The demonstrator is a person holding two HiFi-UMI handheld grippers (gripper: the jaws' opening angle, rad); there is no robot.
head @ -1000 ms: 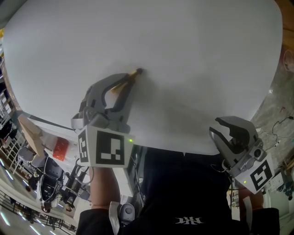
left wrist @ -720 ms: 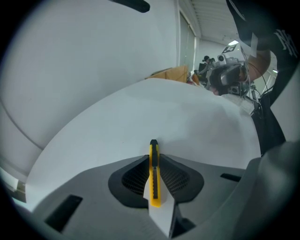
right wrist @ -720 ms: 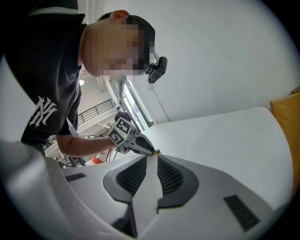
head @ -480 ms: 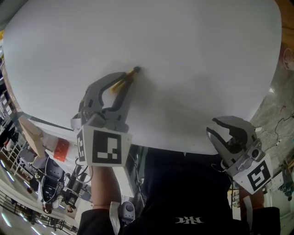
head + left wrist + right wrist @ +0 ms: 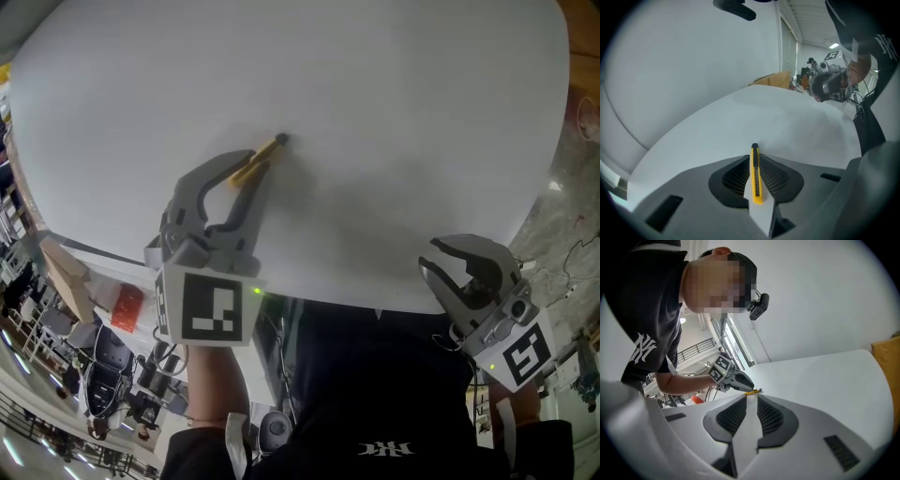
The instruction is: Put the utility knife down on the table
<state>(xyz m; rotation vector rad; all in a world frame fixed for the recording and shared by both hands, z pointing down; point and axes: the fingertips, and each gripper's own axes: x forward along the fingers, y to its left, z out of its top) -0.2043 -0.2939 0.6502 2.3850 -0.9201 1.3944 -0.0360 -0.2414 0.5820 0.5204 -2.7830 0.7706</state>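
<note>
Cardboard box (image 5: 64,274) lower left, past the counter (image 5: 394,94) edge. Left gripper (image 5: 255,167) clamps a yellow knife (image 5: 262,154), tip low over the counter, upper left; right gripper (image 5: 431,259), lower right, jaws drawn together on nothing

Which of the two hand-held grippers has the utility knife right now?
The left hand-held gripper, out over the table: its jaws clamp the yellow utility knife. The right hand-held gripper is at the table's near edge, holding nothing.
</note>
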